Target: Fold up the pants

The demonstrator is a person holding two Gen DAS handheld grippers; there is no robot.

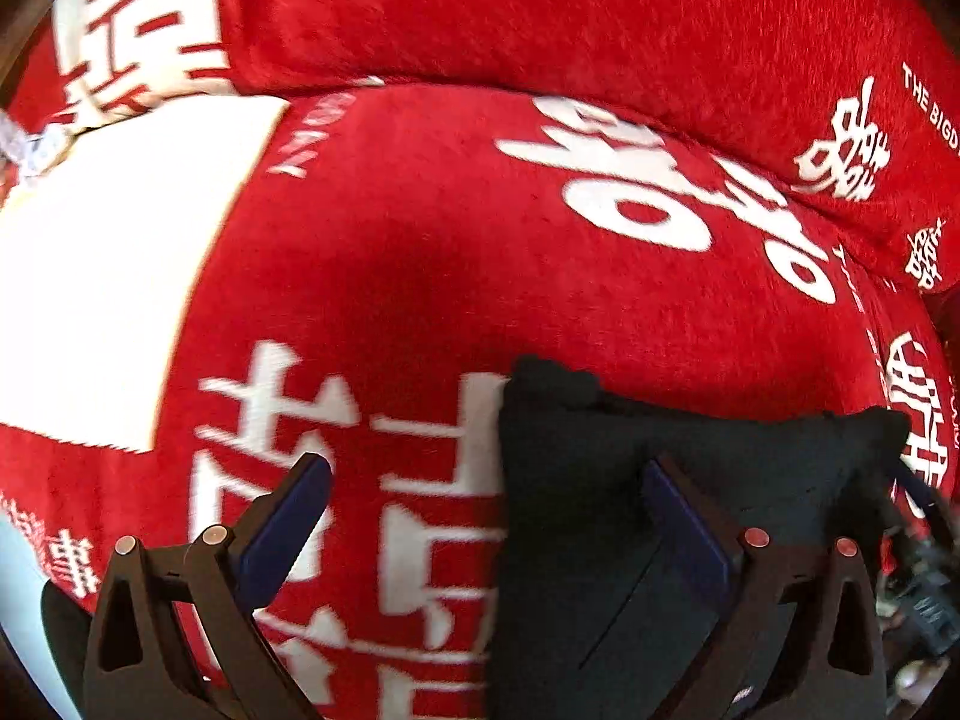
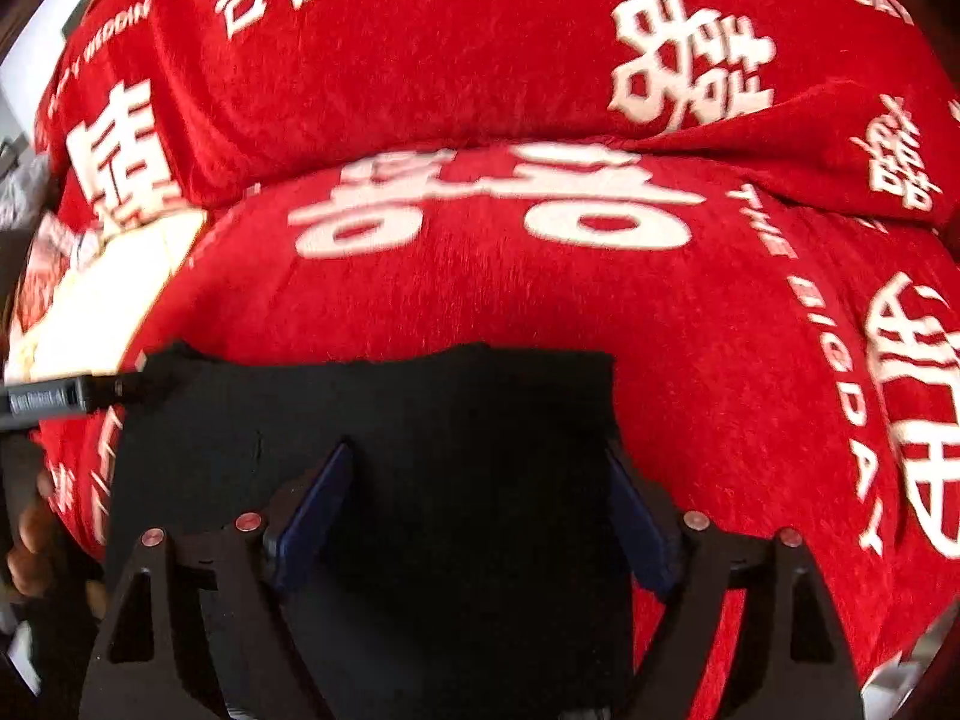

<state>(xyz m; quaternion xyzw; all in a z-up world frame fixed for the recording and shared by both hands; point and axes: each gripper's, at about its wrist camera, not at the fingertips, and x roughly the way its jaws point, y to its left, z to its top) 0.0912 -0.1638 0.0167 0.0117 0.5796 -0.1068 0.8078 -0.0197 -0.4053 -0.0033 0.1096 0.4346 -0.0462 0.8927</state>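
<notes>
Black gripper arms fill bottom of both views. Left gripper (image 1: 486, 510) spread wide, blue pads (image 1: 288, 516) clear of cloth; one finger over red blanket (image 1: 420, 276), other over black pants (image 1: 690, 450). Right gripper (image 2: 480, 498) spread, nothing pinched, both fingers above pants (image 2: 390, 420). Pants lie folded into dark block on red blanket with white characters (image 2: 492, 204), near its front edge. Left gripper's tip (image 2: 66, 399) pokes in at left of right view, touching pants corner. Red cushion (image 1: 540, 12) behind.
</notes>
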